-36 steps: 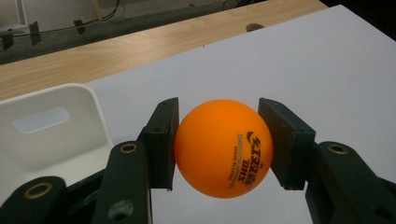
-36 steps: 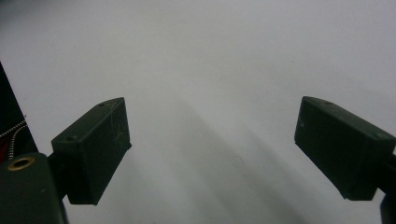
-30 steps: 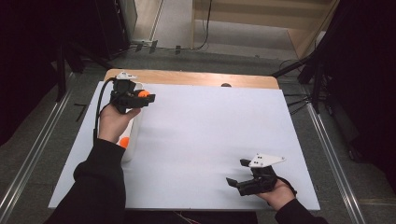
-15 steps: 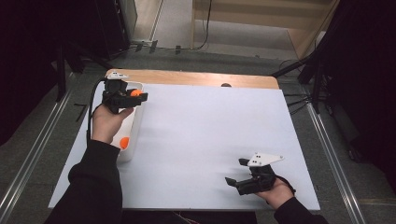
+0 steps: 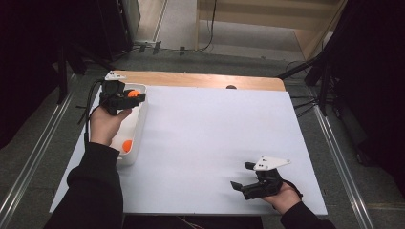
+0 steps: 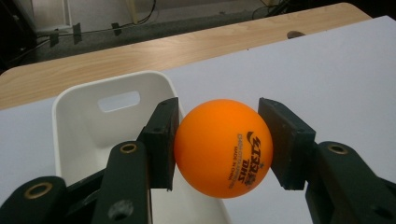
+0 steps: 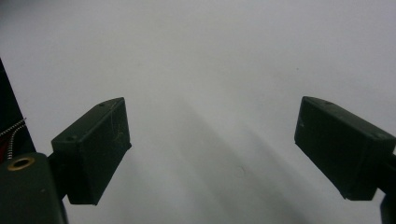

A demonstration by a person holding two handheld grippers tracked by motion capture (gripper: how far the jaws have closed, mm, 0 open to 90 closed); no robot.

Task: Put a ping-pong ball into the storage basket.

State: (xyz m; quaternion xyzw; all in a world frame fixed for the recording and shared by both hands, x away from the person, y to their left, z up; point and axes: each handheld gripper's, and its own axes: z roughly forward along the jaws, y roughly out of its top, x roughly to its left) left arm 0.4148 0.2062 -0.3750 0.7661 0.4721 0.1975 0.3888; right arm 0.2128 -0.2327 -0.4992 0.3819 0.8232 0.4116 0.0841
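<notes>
Left gripper (image 6: 219, 140) pinches a glossy orange ball (image 6: 223, 148) between its jaws, over the smooth white bin (image 6: 84, 126); up close, printed lettering shows. Right gripper (image 7: 212, 140) gapes wide over matte white tabletop (image 7: 210, 60).

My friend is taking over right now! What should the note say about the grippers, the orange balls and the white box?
Left gripper: shut on an orange table-tennis ball, held above the white plastic bin at the table's left side.
Right gripper: open, holding nothing, low over the white tabletop near the front right.
Done: a second orange ball already lies in the bin.
Left: probably release the held ball into the bin.
</notes>
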